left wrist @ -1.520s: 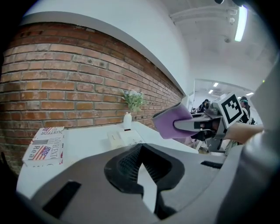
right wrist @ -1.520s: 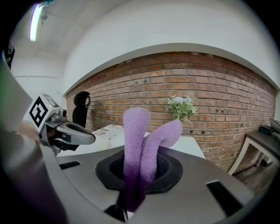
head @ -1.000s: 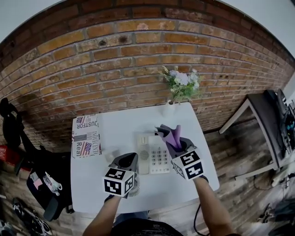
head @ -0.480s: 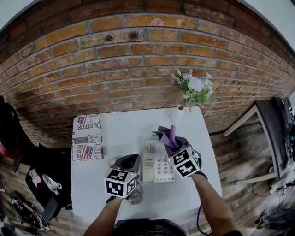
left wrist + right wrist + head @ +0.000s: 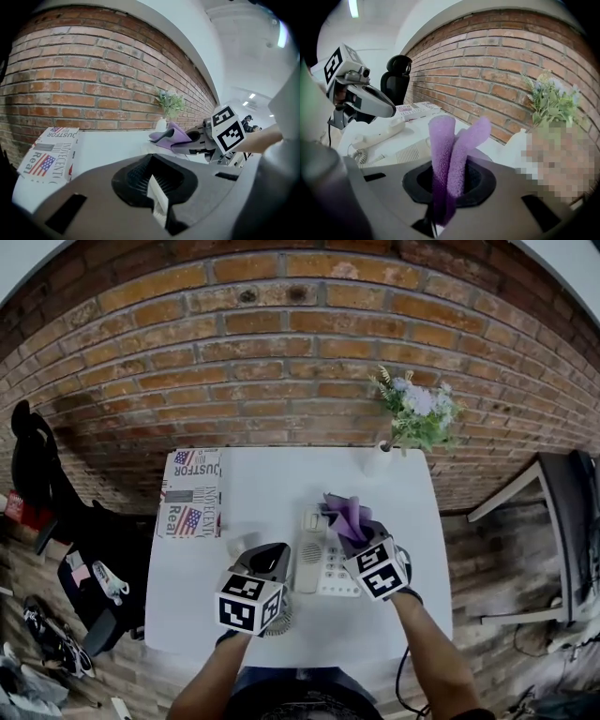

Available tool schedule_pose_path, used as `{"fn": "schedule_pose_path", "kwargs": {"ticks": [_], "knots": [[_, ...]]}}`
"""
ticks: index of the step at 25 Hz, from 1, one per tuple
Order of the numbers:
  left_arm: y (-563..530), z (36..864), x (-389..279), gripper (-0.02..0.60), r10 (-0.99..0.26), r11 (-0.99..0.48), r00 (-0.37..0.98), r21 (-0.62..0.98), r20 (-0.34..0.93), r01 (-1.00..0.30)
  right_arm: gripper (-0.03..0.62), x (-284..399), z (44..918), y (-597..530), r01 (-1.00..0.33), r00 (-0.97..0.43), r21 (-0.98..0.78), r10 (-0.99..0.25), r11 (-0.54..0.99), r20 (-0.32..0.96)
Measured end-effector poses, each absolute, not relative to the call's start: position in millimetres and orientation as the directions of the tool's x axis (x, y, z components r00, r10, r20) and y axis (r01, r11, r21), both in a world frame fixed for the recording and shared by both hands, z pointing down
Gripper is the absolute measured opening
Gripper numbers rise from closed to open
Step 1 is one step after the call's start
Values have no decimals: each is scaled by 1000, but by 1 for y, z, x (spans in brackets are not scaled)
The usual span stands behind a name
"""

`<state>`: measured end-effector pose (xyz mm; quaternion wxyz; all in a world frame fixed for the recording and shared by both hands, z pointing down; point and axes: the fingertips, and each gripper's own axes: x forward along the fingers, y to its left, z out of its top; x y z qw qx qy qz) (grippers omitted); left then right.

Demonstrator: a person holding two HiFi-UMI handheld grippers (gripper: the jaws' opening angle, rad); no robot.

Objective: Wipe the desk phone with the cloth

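My right claw (image 5: 439,213) is clamped tight on a purple fleecy cloth (image 5: 444,154). The cloth's two rolled folds stand up out of the pinched jaws and point ahead towards the red brick wall (image 5: 487,70). From the head view, the right claw (image 5: 354,538) hangs over the right-hand side of the cream push-button desk phone (image 5: 325,564), and the cloth (image 5: 345,514) reaches out over the phone's far right corner. I cannot tell whether the fabric touches the phone.

The phone sits on the white tabletop (image 5: 272,493), towards its near edge and between my two claws. Its handset (image 5: 309,559) lies in the cradle along the phone's left side, and a coiled cord (image 5: 278,622) trails at the tabletop's front under my left claw (image 5: 266,559).

In its own view, the left claw (image 5: 154,187) has its jaws brought together, and I make out nothing between them. It hangs just left of the handset (image 5: 377,133), apart from it.

A printed cardboard box with flag pictures (image 5: 190,493) lies at the tabletop's far left. A white vase of green and pale flowers (image 5: 412,418) stands at the far right corner against the wall. A black office chair (image 5: 33,474) is off to the left of the tabletop.
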<state>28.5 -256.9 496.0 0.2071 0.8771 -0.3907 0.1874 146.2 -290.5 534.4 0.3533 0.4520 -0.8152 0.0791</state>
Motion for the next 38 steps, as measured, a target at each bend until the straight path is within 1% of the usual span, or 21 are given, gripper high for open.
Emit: {"fn": "schedule_pose_path", "kwargs": {"ticks": [17,25,38], "knots": [[-180,485,20,5,-701,-505,531,194,476,-841,48,134,559,-210,-720,-439,121,-584,683,683],[-143,480,11,5,-718,-483,499,170,485,-859,48,131,569,-176,-715,-460,92,-565,693,685],[-121,482,-8,5,-689,-514,536,193,487,-836,48,115,583,-130,-736,-428,73,-546,673,720]]}}
